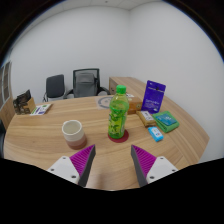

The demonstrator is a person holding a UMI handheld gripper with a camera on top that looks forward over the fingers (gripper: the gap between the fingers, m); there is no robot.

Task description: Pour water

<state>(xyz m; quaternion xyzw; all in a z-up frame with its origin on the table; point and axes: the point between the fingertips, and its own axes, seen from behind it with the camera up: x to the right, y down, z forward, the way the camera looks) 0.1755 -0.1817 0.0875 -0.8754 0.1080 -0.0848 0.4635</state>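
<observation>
Hand-held gripper [112,165] first: its two fingers are spread wide, and nothing is between them. Both purple pads [82,158] face the gap.

Just ahead of the fingers stands a green bottle [119,113] on a small red coaster [120,137]. It stands up straight, with its green cap on. To the left of the bottle, near it but not touching, sits a white cup [73,131]. Both rest on the wooden table [50,145].

To the right of the bottle lie a few small blue boxes [165,124]. A purple box [153,96] stands behind those. Far behind the bottle, past the table, are black chairs [88,81].

The job looks like it has not begun. I think the bottle must be picked up first. Move straight in so the bottle goes in the middle of the gap. Squeeze around the fat middle part, not the thin neck. Go slow so the bottle does not tip toward the cup.
</observation>
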